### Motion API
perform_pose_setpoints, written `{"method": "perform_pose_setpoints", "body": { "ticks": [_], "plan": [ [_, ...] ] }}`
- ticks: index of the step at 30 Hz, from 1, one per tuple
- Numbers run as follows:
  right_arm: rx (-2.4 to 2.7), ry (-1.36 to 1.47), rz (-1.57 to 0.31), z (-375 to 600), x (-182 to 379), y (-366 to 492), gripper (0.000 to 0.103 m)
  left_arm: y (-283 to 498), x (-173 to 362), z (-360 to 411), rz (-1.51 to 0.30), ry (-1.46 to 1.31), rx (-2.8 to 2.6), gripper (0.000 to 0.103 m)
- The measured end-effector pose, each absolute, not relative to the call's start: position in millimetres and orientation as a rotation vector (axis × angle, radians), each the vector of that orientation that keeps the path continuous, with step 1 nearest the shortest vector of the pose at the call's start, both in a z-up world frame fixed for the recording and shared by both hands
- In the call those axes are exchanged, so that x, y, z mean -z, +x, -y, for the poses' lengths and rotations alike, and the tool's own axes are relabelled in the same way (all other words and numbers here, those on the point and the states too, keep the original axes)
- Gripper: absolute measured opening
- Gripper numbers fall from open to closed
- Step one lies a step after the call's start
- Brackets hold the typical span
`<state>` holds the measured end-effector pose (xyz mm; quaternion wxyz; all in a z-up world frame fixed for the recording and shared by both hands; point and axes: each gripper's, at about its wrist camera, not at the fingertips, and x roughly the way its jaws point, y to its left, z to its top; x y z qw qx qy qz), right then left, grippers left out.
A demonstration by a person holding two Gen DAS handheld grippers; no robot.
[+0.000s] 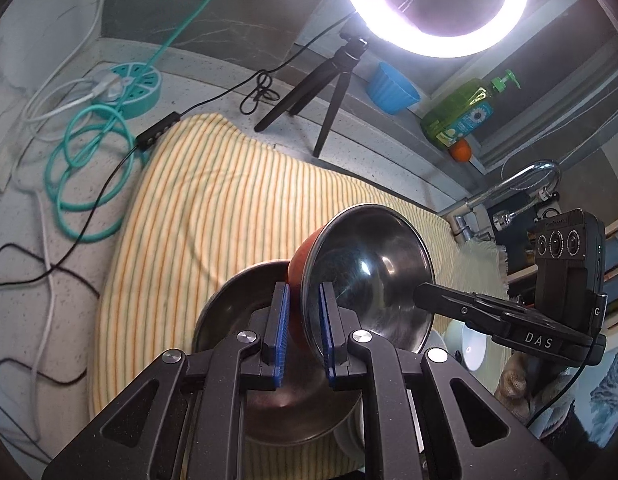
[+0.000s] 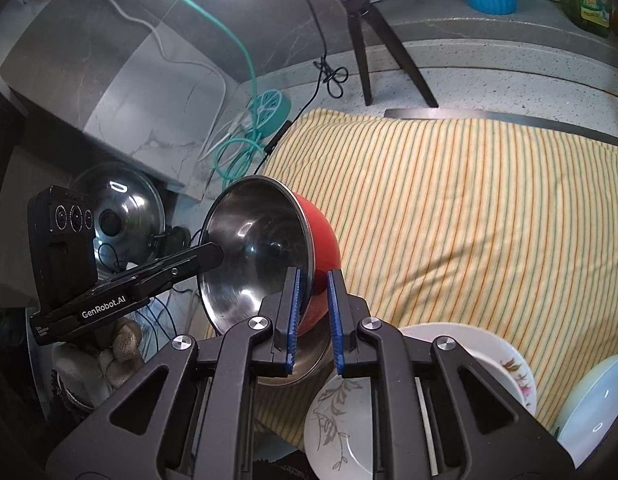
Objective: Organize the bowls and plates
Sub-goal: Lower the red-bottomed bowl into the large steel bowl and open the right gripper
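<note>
Left gripper (image 1: 303,312) & right gripper (image 2: 313,300): both pinching rim of red steel-lined bowl (image 2: 321,236), tilted over steel bowl (image 1: 237,300) on striped cloth (image 2: 449,200).

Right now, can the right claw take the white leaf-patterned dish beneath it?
Probably not yet: the right claw is shut on the rim of the red bowl. The leaf-patterned dish lies close below, so it must let go first.

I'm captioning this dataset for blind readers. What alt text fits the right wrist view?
The right claw grips the rim of a tilted red bowl with a steel interior, over a yellow striped cloth. The left claw reaches into the bowl; floral plates lie below.
</note>
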<state>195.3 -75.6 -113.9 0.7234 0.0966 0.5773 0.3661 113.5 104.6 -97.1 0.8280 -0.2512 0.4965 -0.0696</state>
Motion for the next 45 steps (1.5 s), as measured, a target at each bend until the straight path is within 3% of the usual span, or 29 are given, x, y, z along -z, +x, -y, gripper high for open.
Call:
{"method": "perform_pose_setpoints", "body": {
  "ticks": [24, 43, 45],
  "plan": [
    [-0.789, 0.076, -1.364, 40.2, 153.9, 169.2, 0.014, 78.1, 138.3, -119.2, -1.122, -0.576, 0.076, 0.013],
    [-0.792, 0.035, -1.361, 35.3, 155.9, 171.7, 0.017, 81.2, 139.9, -116.6, -1.138, -0.552, 0.072, 0.013],
    [-0.812, 0.050, -1.352, 35.5, 153.7, 170.9, 0.018, 81.0, 139.7, -115.5, -1.140, -0.544, 0.057, 0.017]
  ]
}}
